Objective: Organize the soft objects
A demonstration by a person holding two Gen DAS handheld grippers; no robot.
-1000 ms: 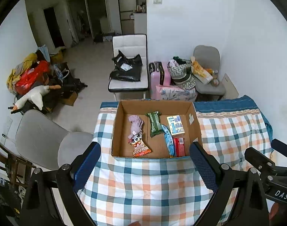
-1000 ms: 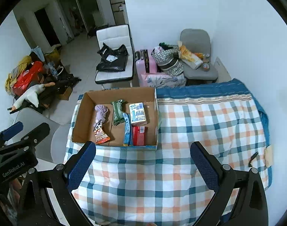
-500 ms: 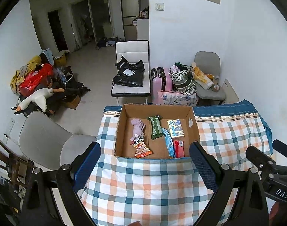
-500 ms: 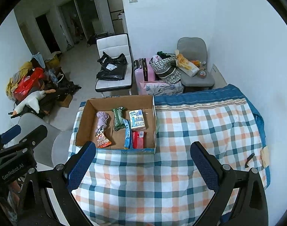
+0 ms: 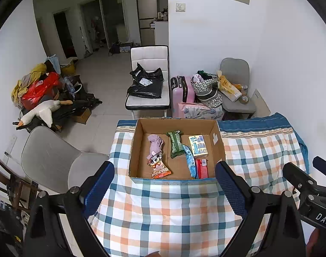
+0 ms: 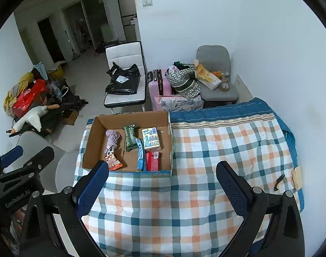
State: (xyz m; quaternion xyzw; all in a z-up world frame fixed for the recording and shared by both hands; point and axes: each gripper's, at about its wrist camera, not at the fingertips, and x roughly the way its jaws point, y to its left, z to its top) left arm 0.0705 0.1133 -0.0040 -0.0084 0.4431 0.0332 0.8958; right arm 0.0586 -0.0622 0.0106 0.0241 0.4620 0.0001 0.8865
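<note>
An open cardboard box stands on the checked tablecloth. In it lie a lilac cloth roll, a cartoon snack packet, a green packet, a blue packet, a yellow tissue pack and a red packet. My left gripper is open and empty, high above the near side of the box. My right gripper is open and empty, above the cloth to the box's right.
A grey chair stands at the table's left. A white chair with a black bag, a pink suitcase and a loaded grey chair stand beyond. A pile with a plush goose lies at left. A black clip lies on the cloth.
Both grippers have pulled up and back from the table, so the box looks smaller and more of the room shows. Both stay open; the box contents have not moved.
</note>
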